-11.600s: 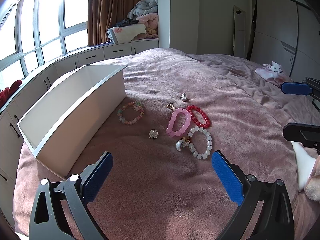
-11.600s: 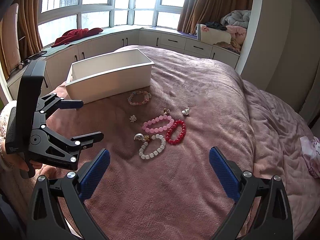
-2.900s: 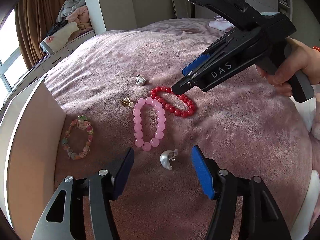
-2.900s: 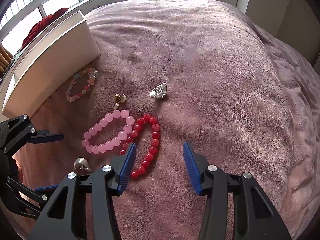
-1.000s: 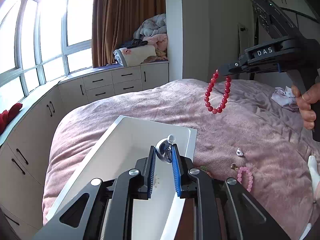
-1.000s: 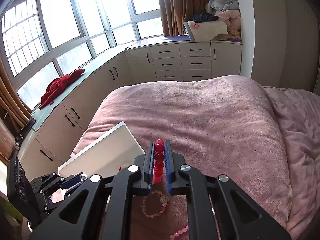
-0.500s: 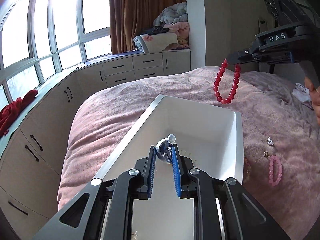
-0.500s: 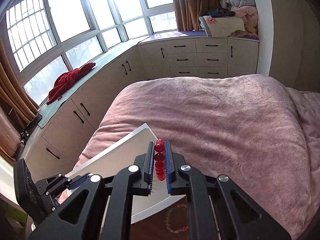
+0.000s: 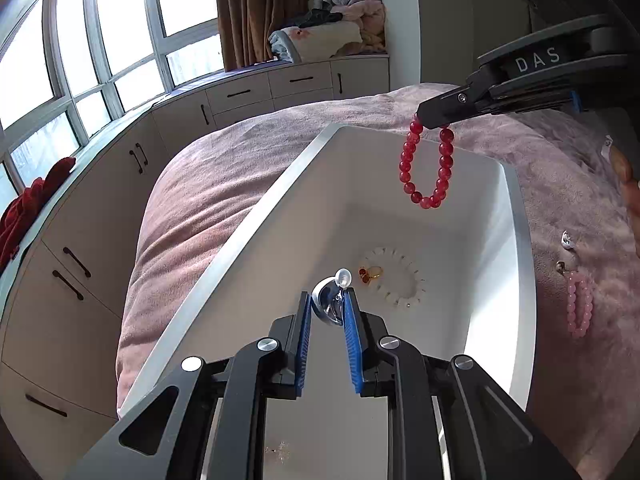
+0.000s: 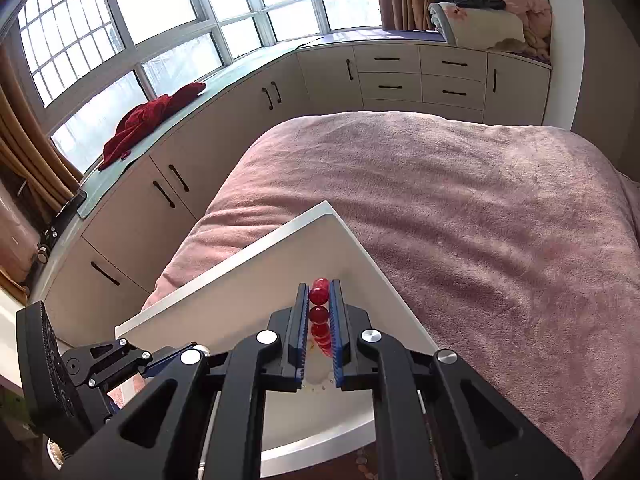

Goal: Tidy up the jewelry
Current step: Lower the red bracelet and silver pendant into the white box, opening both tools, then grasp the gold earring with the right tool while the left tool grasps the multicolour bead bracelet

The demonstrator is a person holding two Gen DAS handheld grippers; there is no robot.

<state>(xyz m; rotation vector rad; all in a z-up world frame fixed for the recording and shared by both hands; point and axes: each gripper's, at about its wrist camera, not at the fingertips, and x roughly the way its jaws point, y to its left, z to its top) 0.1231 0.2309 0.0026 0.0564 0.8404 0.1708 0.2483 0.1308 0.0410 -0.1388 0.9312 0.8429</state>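
My left gripper (image 9: 327, 300) is shut on a silver earring (image 9: 326, 300) and holds it above the inside of the white box (image 9: 516, 240). A white bead bracelet (image 9: 400, 280) and a small gold piece (image 9: 371, 273) lie on the box floor. My right gripper (image 10: 319, 292) is shut on the red bead bracelet (image 10: 319, 296), which hangs over the far end of the box in the left wrist view (image 9: 428, 168). A pink bead bracelet (image 9: 579, 304) and two small earrings (image 9: 567, 240) lie on the bed at the right.
The box (image 10: 280, 248) sits on the pink bedspread (image 10: 480, 200) near the bed's edge. Beige cabinets (image 10: 400, 76) run under the windows beyond. A red cloth (image 10: 152, 120) lies on the window sill. The left gripper's body (image 10: 60, 380) shows at lower left.
Both grippers have moved further over the box. The red bracelet now hangs above the box's far end, and the box floor with the white bracelet has come into view.
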